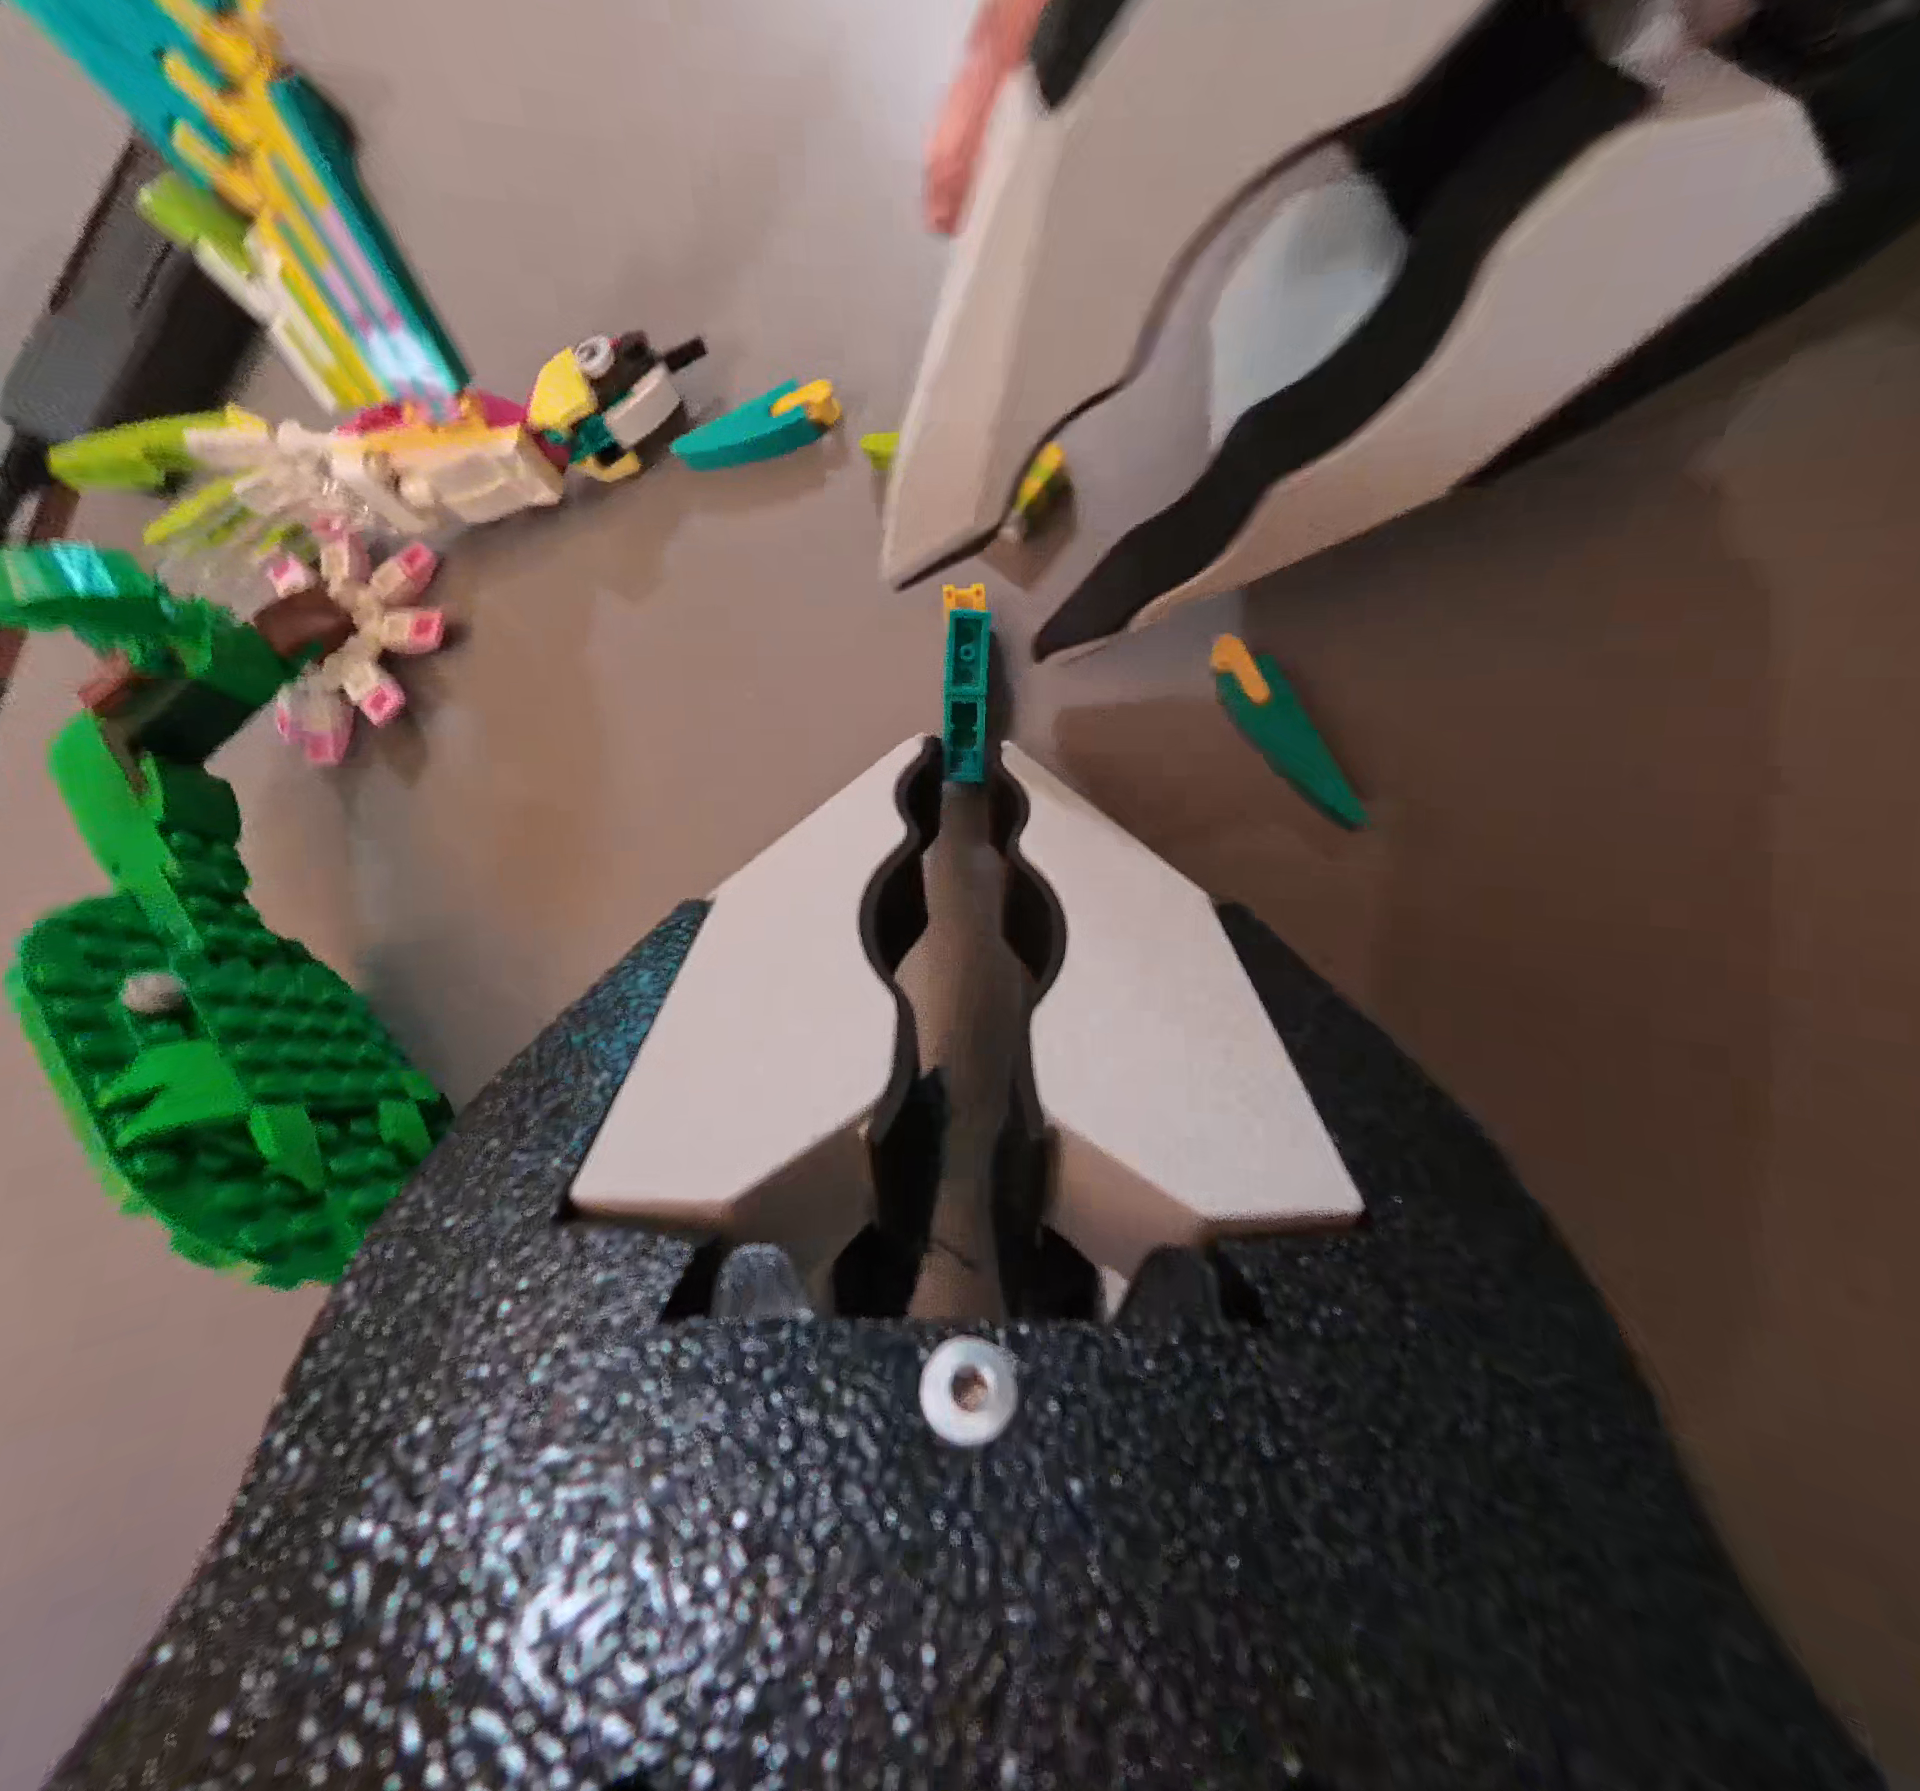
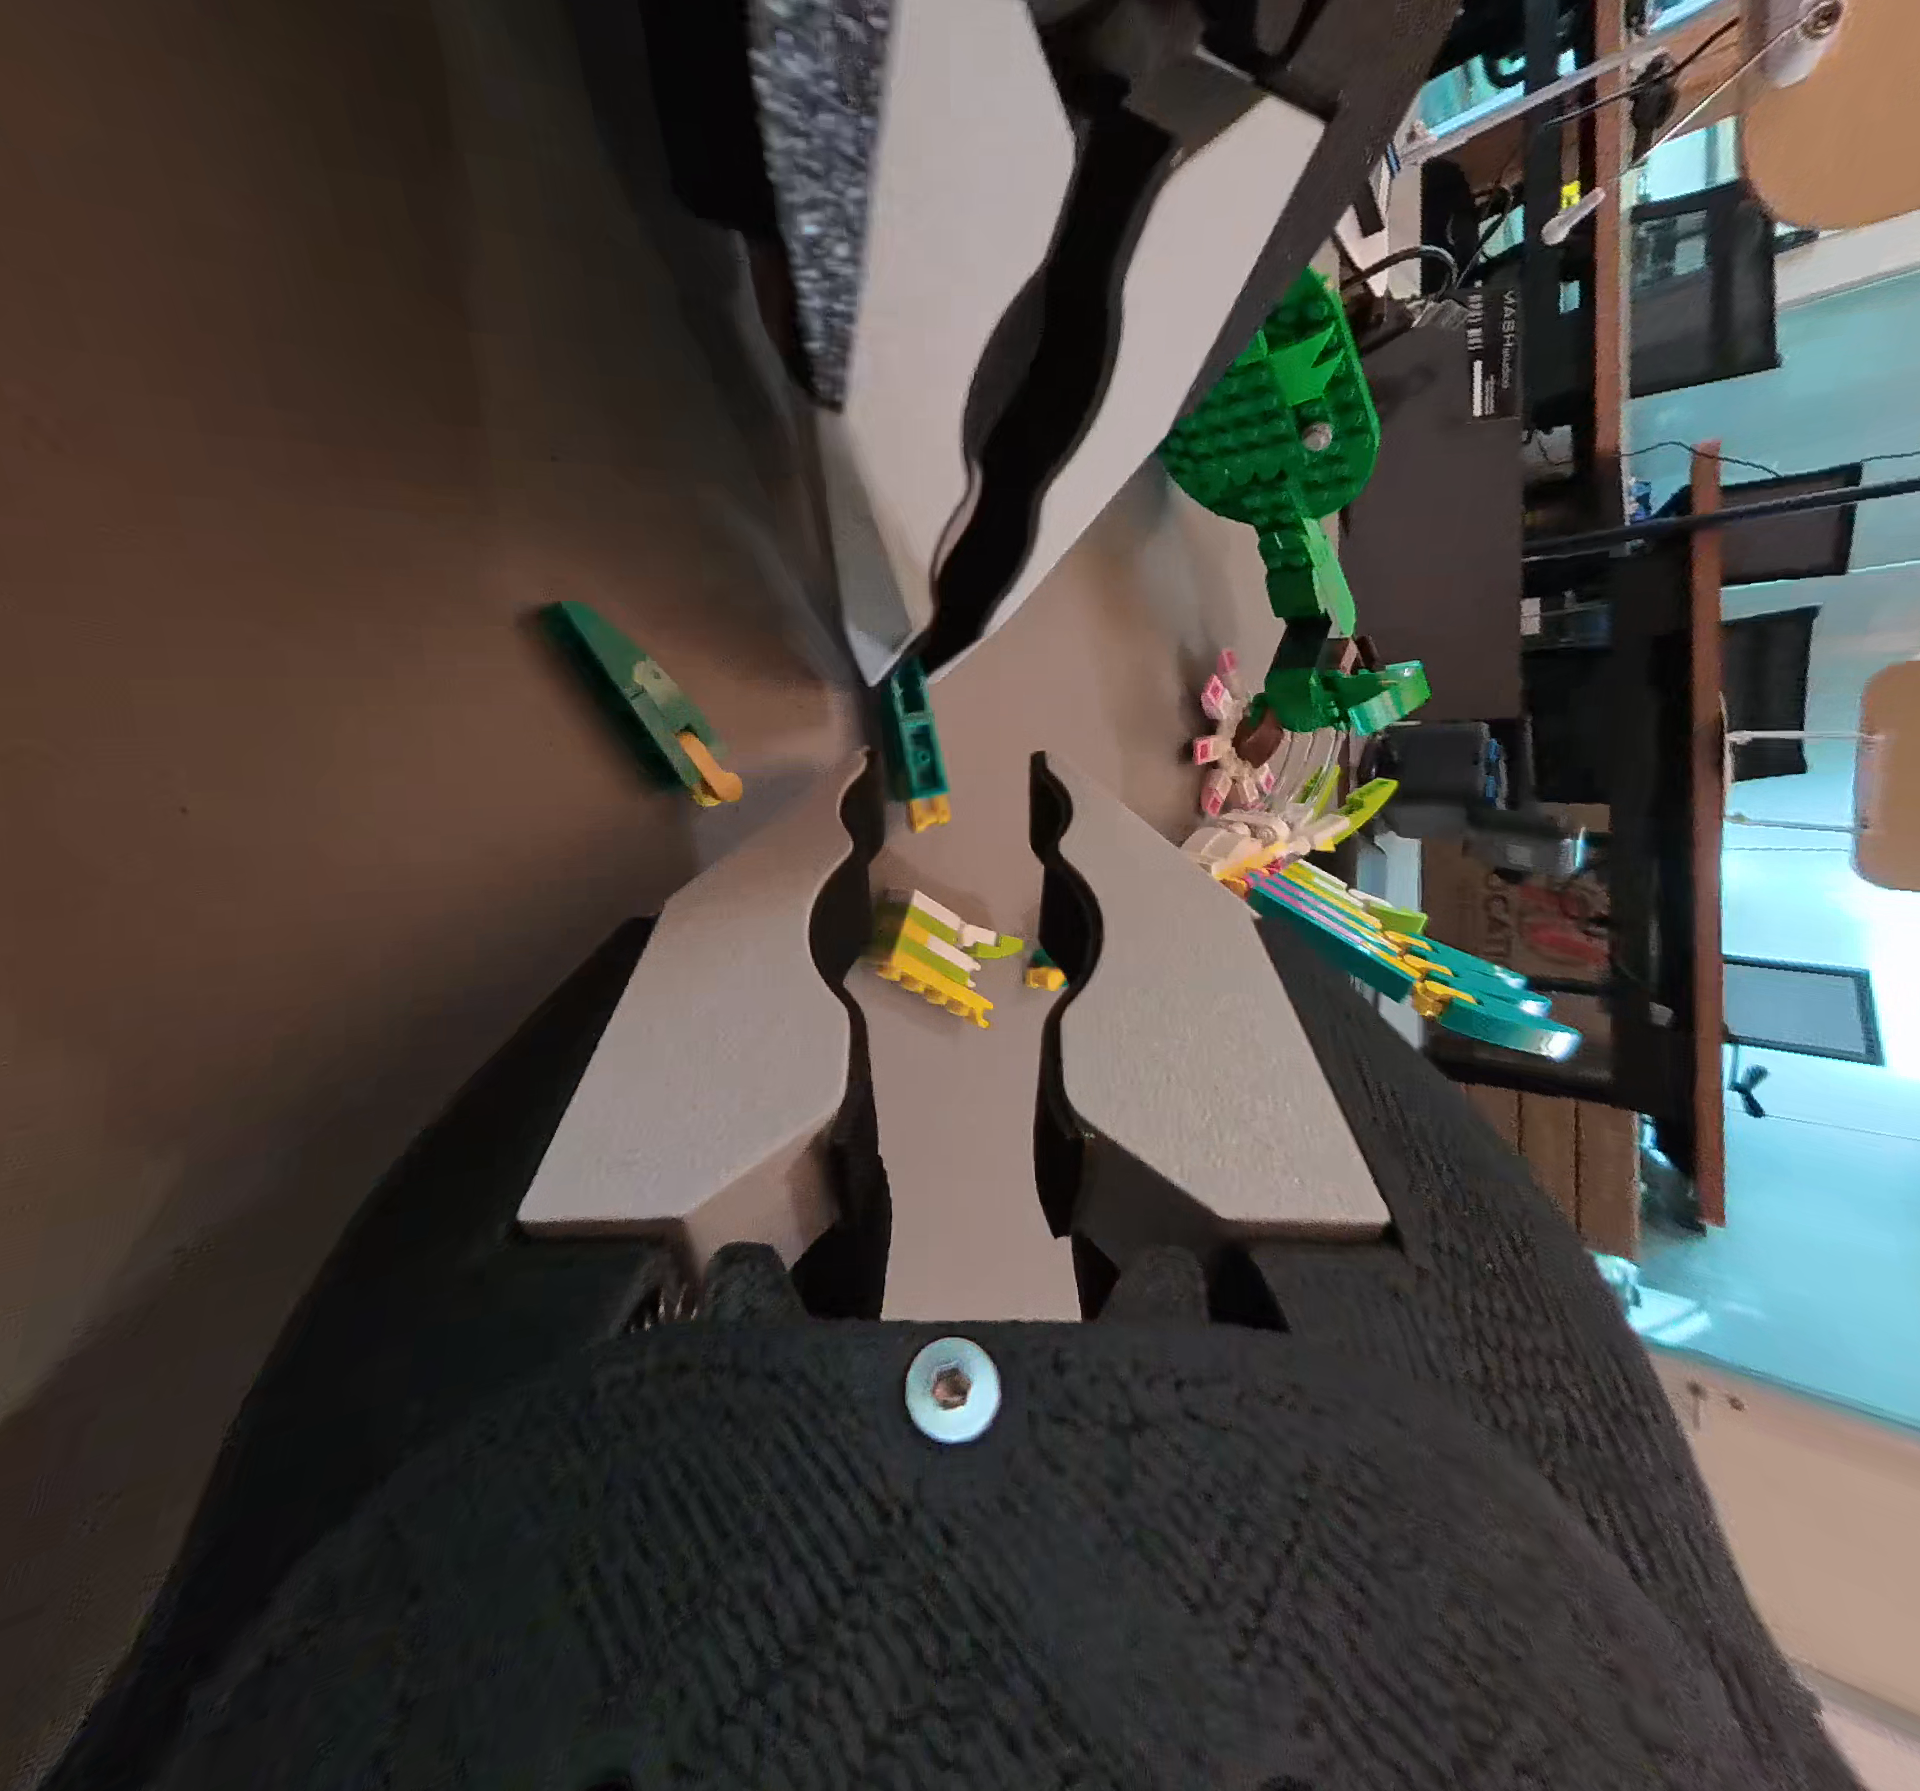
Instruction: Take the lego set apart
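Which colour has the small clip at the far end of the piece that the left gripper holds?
Yellow, on a teal piece; the clip shows best in the left wrist view.

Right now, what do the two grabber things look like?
Both match. The left gripper and right gripper each have a bumpy, speckled black body, a silver screw in the middle, and two pale grey pointed fingers with wavy black inner edges. No cables, markings or sleeves can be seen.

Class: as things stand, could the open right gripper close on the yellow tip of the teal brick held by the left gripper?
Probably yes: the right gripper is open, and the yellow tip lies unobstructed between its fingers.
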{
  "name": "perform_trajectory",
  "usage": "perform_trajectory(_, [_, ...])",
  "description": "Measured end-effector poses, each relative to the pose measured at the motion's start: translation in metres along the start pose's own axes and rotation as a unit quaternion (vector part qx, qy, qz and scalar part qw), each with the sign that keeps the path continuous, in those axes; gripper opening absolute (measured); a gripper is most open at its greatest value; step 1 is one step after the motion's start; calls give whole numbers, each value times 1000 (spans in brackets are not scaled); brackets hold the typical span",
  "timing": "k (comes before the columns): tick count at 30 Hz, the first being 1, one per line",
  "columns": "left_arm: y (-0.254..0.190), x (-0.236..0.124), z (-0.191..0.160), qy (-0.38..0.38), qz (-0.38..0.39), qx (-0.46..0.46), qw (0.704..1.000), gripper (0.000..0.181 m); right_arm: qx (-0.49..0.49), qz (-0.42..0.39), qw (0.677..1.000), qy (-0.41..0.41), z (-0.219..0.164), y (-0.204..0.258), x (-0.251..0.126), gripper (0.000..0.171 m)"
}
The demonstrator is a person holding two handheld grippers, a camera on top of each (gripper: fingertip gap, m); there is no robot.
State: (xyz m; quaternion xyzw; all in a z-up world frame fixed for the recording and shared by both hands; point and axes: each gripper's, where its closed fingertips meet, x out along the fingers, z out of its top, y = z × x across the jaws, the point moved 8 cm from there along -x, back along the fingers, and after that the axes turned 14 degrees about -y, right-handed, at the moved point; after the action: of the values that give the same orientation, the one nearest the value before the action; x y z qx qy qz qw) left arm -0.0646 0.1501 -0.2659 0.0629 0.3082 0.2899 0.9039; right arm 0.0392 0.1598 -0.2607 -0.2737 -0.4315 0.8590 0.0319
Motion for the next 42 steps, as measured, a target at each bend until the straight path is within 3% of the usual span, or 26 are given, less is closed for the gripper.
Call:
perform_trajectory(6, [-9,-2,9,-32,-14,70,997,7,-5,30,999,23,-1,4,-2,19])
perform_trajectory(8, [-10,-4,11,-52,-22,78,995,7,-6,38,999,30,-3,6,-2,9])
perform_trajectory(10, [-9,-5,12,-69,-16,61,996,7,31,34,999,25,-5,4,-2,8])
perform_trajectory(12, [0,-10,19,-137,-4,-25,990,15,125,14,992,0,-8,-5,-4,7])
perform_trajectory(15, [20,-25,25,-260,-39,-213,941,38,332,22,935,-120,-7,-19,-11,7])
perform_trajectory(18, [34,-34,18,-351,-98,-334,869,29,484,58,838,-247,-6,-31,-20,7])
perform_trajectory(22, [33,-33,17,-403,-198,-403,798,20,545,75,774,-314,-10,-36,-24,7])
perform_trajectory(25, [28,-27,18,-389,-224,-406,796,24,560,87,750,-341,-8,-37,-25,7])
perform_trajectory(30, [22,-27,21,-393,-233,-383,803,7,550,86,757,-341,-4,-35,-24,8])
perform_trajectory(42, [17,-24,17,-337,-244,-365,833,7,500,97,803,-309,-9,-33,-33,10])
